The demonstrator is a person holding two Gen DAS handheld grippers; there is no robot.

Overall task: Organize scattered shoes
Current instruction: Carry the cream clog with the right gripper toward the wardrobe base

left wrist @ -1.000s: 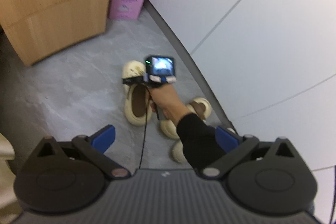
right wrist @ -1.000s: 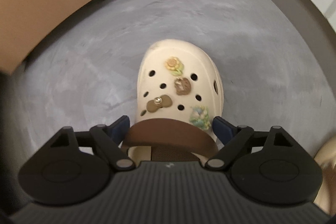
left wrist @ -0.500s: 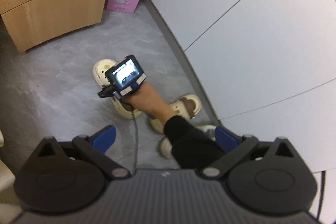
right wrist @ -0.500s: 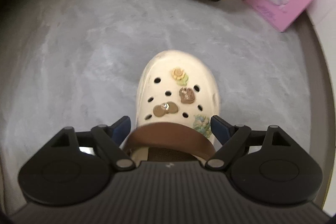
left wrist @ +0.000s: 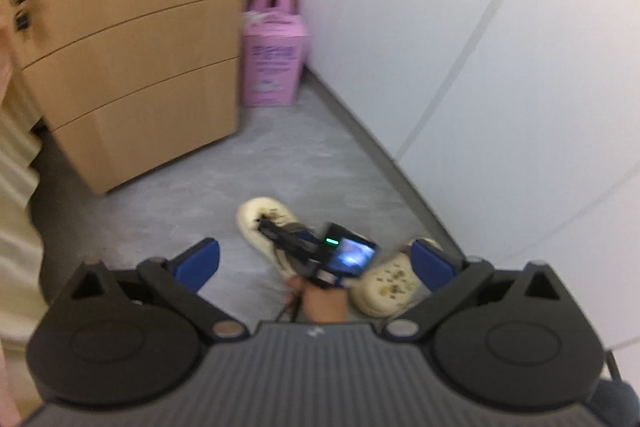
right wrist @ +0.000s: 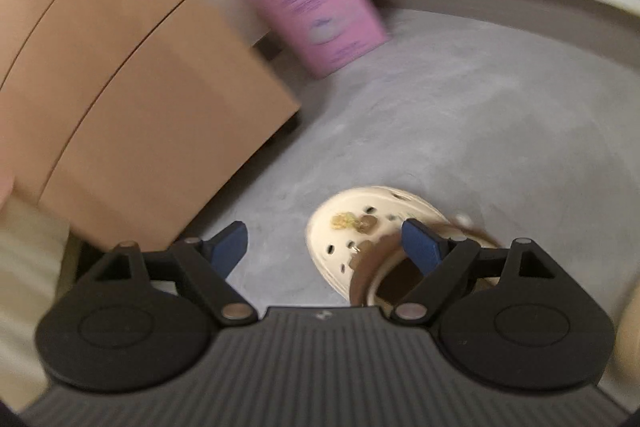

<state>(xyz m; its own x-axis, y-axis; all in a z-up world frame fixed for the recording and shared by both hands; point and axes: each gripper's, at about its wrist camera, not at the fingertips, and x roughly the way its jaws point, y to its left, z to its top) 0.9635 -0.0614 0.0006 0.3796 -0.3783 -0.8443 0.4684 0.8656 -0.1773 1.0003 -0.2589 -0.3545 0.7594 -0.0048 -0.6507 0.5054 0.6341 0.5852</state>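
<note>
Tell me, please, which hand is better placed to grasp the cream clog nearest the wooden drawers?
Right. The right gripper sits just over the clog, its fingers opening with the clog's toe partly between them, not pressed. The left gripper hangs back, open, with the right hand between it and the clog.

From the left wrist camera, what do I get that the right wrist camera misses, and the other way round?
Only the left wrist view shows the right gripper from outside, the hand holding it, a second clog near the wall, and the open, empty left gripper.

Only the right wrist view shows the charms and brown strap on the clog, with the jaws opening and off to its left.

Both show that clog, the wooden cabinet, the pink carton and the grey floor.
</note>
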